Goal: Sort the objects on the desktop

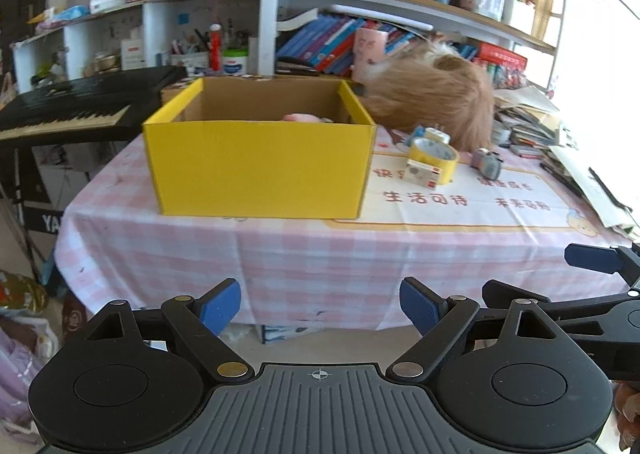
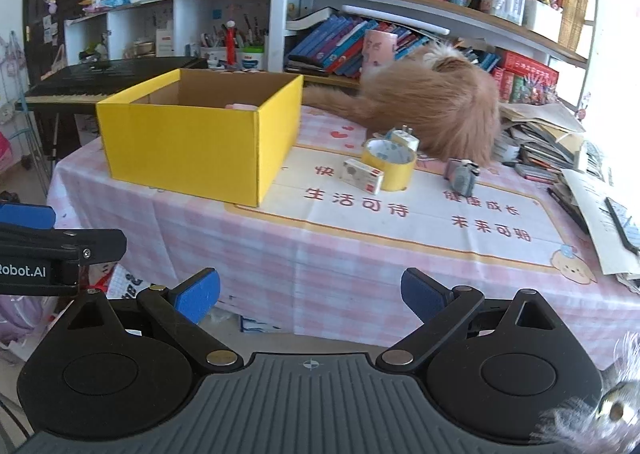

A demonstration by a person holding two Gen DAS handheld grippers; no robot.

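Both the left gripper (image 1: 320, 308) and the right gripper (image 2: 310, 296) hang with jaws wide apart and empty, short of the table's (image 2: 320, 266) near edge.

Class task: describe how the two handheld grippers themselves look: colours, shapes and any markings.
Both the left gripper and right gripper are black, with round pivot discs, a ribbed grey centre plate bearing a crosshair mark, brass-coloured rivets and blue fingertip pads. White lettering ending "Robot.AI" marks the left one's side.

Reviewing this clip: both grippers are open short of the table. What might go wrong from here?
1. The furry animal lies right behind the white plug and yellow tape roll; a reach there may touch or startle it.
2. The small white box sits against the tape roll, so the right gripper may nudge both.
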